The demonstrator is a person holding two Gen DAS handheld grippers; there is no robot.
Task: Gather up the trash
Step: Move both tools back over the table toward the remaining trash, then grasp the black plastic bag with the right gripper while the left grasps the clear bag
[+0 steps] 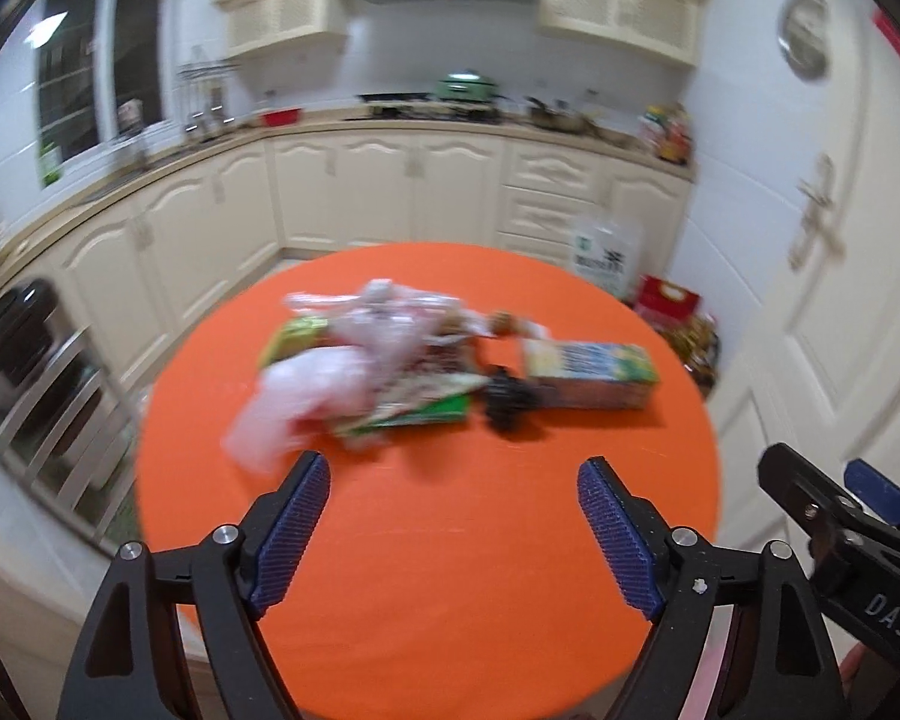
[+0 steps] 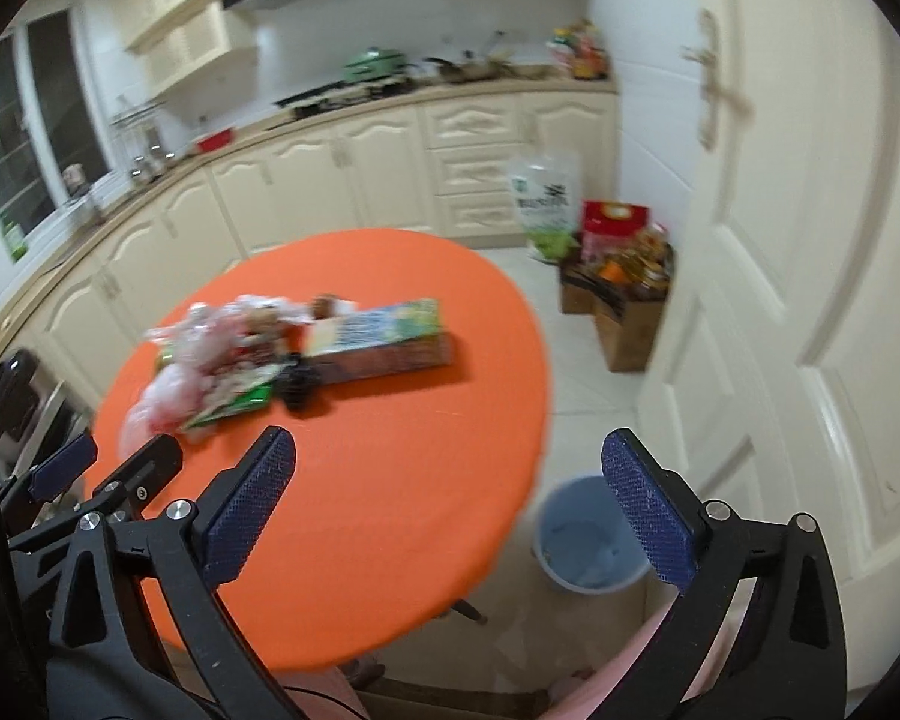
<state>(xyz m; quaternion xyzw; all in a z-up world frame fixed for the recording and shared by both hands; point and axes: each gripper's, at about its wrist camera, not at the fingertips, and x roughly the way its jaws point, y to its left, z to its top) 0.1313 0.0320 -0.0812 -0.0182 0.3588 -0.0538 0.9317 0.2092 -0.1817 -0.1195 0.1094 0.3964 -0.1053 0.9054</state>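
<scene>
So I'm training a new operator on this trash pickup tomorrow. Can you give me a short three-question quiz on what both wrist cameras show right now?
1. True or false: the left gripper is shut on a piece of trash.
2. Where does the blue bin stand? A) on the orange table B) on the floor beside the table C) on the kitchen counter
3. Fill in: the long carton lies on its ____ next to the crumpled plastic bags.

Key
1. False. Both the left gripper and the right gripper are open and hold nothing.
2. B
3. side
</scene>
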